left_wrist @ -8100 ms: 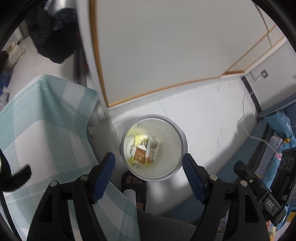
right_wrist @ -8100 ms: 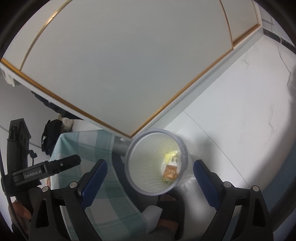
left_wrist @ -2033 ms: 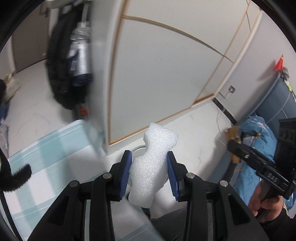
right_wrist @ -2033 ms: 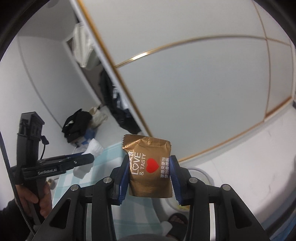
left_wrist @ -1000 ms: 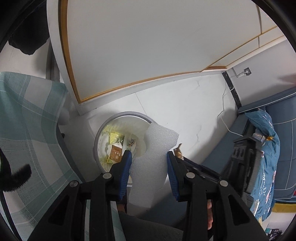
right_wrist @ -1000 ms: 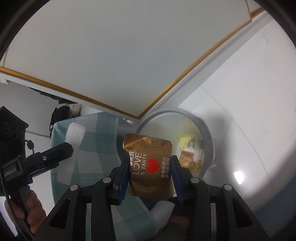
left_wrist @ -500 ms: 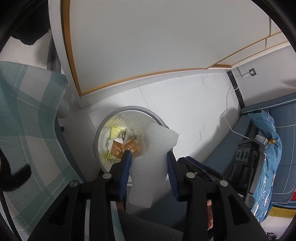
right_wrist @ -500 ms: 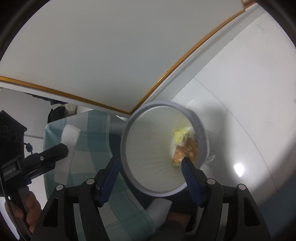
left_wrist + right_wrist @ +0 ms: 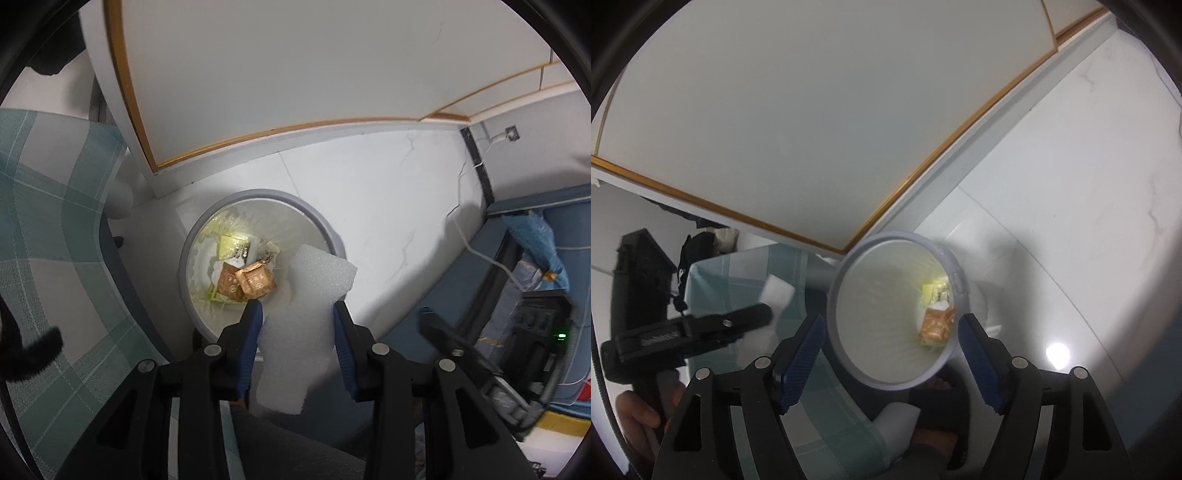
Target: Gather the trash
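Observation:
My left gripper point(image 9: 297, 325) is shut on a white foam piece point(image 9: 306, 321) and holds it above the near right rim of a round white trash bin point(image 9: 207, 236) on the floor. Gold and yellow wrappers point(image 9: 245, 278) lie at the bin's bottom. My right gripper point(image 9: 890, 350) is open and empty above the same bin point(image 9: 849, 280), whose wrappers point(image 9: 936, 321) show at its right inner side. The left gripper with the foam piece point(image 9: 775, 295) also shows at the left of the right wrist view.
A teal checked tablecloth point(image 9: 48, 221) hangs at the left. A white wall panel with gold trim point(image 9: 295, 74) stands behind the bin. Blue furniture and a cable point(image 9: 517, 277) are at the right. A sandalled foot point(image 9: 934, 406) is beside the bin.
My right gripper opened and dropped the gold snack wrapper into the bin. My left gripper keeps the foam piece and has moved over the bin.

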Demonstrator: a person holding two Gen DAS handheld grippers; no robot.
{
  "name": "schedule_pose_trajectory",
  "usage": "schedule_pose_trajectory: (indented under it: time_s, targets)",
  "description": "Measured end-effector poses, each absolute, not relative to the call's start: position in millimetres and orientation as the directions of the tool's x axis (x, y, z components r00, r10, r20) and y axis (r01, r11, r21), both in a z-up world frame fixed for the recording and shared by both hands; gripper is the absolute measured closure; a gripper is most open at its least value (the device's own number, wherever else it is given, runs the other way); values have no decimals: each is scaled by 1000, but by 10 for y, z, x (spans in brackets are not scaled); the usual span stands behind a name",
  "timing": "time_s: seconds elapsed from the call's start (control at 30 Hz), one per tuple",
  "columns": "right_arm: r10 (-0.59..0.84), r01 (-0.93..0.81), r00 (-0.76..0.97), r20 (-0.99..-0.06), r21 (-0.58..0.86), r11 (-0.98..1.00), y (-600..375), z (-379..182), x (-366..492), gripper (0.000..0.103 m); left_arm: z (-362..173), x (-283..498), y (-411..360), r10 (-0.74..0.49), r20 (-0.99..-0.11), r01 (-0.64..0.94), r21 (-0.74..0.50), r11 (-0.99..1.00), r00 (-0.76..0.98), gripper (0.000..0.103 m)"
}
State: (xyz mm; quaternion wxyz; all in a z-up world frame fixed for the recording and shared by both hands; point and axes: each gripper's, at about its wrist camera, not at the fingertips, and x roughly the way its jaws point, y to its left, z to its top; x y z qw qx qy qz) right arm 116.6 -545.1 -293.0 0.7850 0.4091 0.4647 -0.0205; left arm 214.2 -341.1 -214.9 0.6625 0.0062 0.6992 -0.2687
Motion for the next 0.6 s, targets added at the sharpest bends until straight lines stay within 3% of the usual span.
schedule_pose_trajectory:
  time_s: [0.43,0.6]
  targets:
    - [357,421,553,-752,623,659,-5447,-2882,1102,23,-2331,2209,-3491,-274,-949,330,-311,891,-156,66]
    - [348,420,554,-756,615,667,-5458,-2847,1087,19,-2310,2183,-3501,-263,-953,329,-298,896,-148,47]
